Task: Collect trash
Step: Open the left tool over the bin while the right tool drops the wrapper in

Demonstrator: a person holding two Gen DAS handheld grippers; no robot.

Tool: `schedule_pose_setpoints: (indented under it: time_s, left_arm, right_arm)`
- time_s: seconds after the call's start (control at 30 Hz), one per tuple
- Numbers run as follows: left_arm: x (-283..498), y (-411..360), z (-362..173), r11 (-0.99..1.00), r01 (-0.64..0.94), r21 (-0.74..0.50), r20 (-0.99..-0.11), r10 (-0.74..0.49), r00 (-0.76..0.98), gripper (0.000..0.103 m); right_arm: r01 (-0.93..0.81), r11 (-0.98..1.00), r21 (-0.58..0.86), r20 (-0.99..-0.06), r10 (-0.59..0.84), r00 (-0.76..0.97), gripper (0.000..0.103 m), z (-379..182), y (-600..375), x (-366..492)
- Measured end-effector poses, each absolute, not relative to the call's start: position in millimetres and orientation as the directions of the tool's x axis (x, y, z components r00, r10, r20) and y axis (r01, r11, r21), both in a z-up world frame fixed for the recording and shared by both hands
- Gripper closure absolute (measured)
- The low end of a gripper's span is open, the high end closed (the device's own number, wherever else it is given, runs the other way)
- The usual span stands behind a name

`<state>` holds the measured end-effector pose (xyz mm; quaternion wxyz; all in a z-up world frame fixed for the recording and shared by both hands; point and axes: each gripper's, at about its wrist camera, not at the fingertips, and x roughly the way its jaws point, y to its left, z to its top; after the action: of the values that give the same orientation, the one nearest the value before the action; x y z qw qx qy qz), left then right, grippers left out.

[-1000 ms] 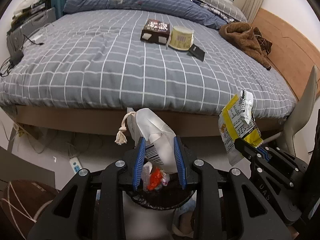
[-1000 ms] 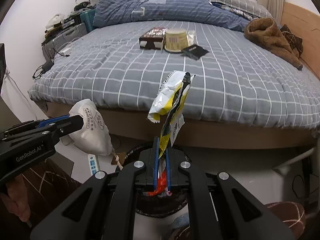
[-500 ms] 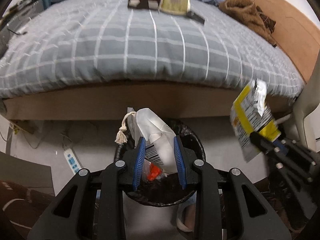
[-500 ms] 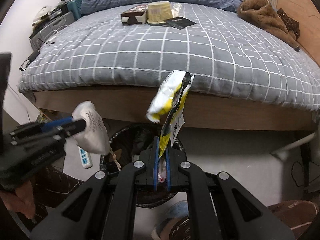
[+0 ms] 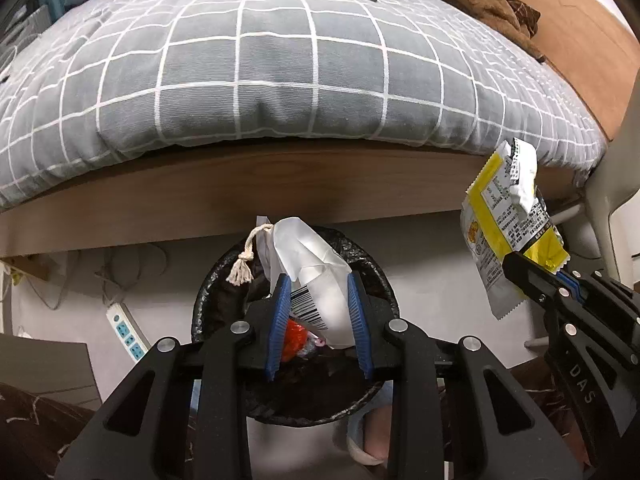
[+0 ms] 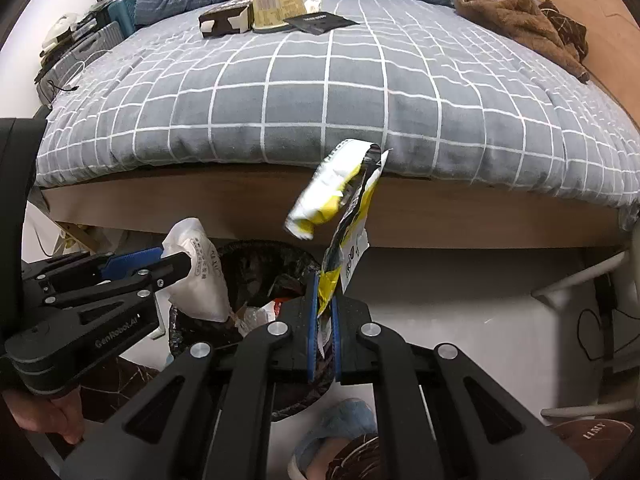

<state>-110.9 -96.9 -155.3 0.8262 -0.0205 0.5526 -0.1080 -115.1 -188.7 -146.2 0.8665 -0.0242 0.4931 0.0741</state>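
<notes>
My left gripper (image 5: 319, 284) is shut on a white drawstring pouch (image 5: 312, 264) with a barcode, held right above a black-lined trash bin (image 5: 208, 300) that has red and clear trash inside. The pouch (image 6: 200, 272) and left gripper (image 6: 176, 260) also show in the right wrist view. My right gripper (image 6: 323, 284) is shut on a yellow and silver snack wrapper (image 6: 340, 196), held over the bin's right rim (image 6: 296, 256). The wrapper (image 5: 508, 232) and right gripper (image 5: 516, 264) show at the right of the left wrist view.
A bed with a grey checked cover (image 6: 320, 92) stands just behind the bin, its wooden frame (image 5: 200, 196) close. On it lie a dark box (image 6: 224, 20), a paper cup (image 6: 276, 8), a black card (image 6: 320, 22) and brown clothing (image 6: 516, 16). A power strip (image 5: 126, 330) lies on the floor.
Both grippers have tilted down and moved toward the bed edge, so the bin now lies under them. Both still hold their trash.
</notes>
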Motion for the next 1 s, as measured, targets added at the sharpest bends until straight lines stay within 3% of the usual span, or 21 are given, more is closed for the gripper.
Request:
schedule_pose_setpoints:
  time_s: [0.1, 0.27, 0.6, 0.87, 1.0]
  left_arm:
    - [-110, -95, -157, 0.978, 0.141, -0.154, -0.908, -0.197, 0.369, 0.069]
    - [-112, -81, -157, 0.985, 0.121, -0.12, -0.905, -0.158, 0.394, 0.044]
    - [-120, -24, -159, 0.995, 0.023, -0.096, -0.908, -0.097, 0.408, 0.029]
    - [-130, 12, -149, 0.996, -0.035, -0.086, -0.889, -0.061, 0.454, 0.007]
    - [-132, 25, -148, 0.996, -0.056, -0.063, -0.889, -0.031, 0.458, 0.006]
  right_arm:
    - [-0.157, 0.987, 0.031, -0.861, 0.106, 0.497, 0.098, -149, -186, -115]
    - [-0.168, 0.985, 0.037, -0.87, 0.114, 0.479, 0.098, -156, -179, -115]
    - [-0.213, 0.975, 0.057, -0.896, 0.144, 0.42, 0.098, -169, -144, -116]
    - [-0.26, 0.964, 0.064, -0.901, 0.167, 0.399, 0.098, -173, -115, -116]
    - [-0.277, 0.959, 0.062, -0.901, 0.173, 0.398, 0.098, -170, -101, -114]
